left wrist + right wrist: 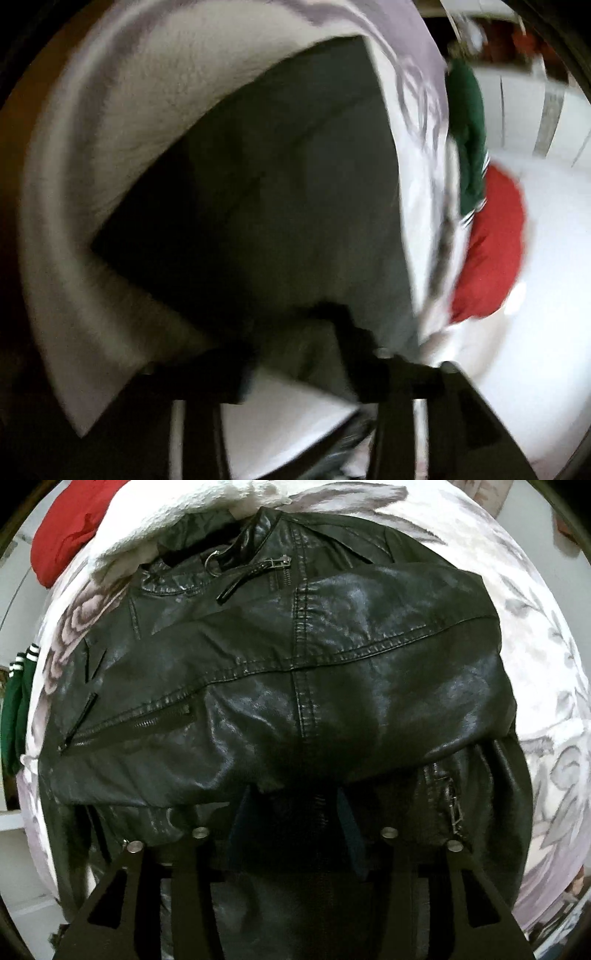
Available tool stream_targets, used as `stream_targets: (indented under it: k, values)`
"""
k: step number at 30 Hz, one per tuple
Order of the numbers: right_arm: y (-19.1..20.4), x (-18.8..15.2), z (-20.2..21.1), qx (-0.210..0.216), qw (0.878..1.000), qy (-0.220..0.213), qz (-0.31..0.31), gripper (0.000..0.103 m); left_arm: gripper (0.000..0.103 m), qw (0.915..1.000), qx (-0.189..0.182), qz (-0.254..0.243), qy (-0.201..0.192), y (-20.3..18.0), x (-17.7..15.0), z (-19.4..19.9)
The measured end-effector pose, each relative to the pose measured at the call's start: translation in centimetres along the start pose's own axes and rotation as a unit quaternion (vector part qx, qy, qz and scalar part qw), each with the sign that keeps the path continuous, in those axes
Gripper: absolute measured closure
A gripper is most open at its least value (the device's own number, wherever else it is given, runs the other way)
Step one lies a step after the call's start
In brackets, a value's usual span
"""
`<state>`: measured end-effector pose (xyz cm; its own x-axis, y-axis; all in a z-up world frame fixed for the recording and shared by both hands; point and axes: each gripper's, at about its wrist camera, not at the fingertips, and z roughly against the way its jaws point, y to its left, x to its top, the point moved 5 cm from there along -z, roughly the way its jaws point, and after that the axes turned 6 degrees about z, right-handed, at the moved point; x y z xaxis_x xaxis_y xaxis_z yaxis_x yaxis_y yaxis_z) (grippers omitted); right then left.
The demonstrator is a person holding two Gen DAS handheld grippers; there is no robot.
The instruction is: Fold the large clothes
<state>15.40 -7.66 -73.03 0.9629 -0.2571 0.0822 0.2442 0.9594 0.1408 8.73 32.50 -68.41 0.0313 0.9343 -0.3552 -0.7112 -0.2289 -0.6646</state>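
- The bedspread (535,635), pale with grey flowers, carries everything; the black leather jacket (288,657) lies across it, filling the middle of the right wrist view, collar and zip at 12 o'clock and folded edge towards 6 o'clock
- To fold it well, I would judge that the doubled edge near 6 o'clock should be taken full and low; the leather looks stiff and slick, so a shallow pinch would likely slip and the fold spring back
- The red garment (62,535) sits at 10 o'clock and the green striped one (14,709) at 9 o'clock, both beside the jacket and best left clear of the fold
- The right gripper (291,812) points straight down over the jacket's near edge; its jaws stand apart, pressing on nothing that I can make out
- The left gripper (291,354) tilts downward over a dark grey cloth (266,192) in a blurred view; its jaws are apart, and the cloth's edge lies between them, whether pinched I cannot tell
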Motion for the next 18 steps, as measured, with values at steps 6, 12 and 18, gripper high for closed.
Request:
stream_targets:
  k: [6, 12, 18]
  values:
    - [0.4, 0.1, 0.1, 0.005, 1.0, -0.005, -0.006, 0.048, 0.055, 0.9982, 0.019, 0.005, -0.057, -2.4, 0.0, 0.1]
    - [2.1, 0.1, 0.9, -0.005, 1.0, -0.024, 0.003, 0.048, 0.099, 0.9823, 0.061, -0.125, -0.126, -8.0, 0.2, 0.9]
    - [6.8, 1.4, 3.4, -0.037, 0.989, -0.113, 0.087, 0.048, 0.099, 0.9696, 0.058, -0.202, -0.125, -13.0, 0.9, 0.6]
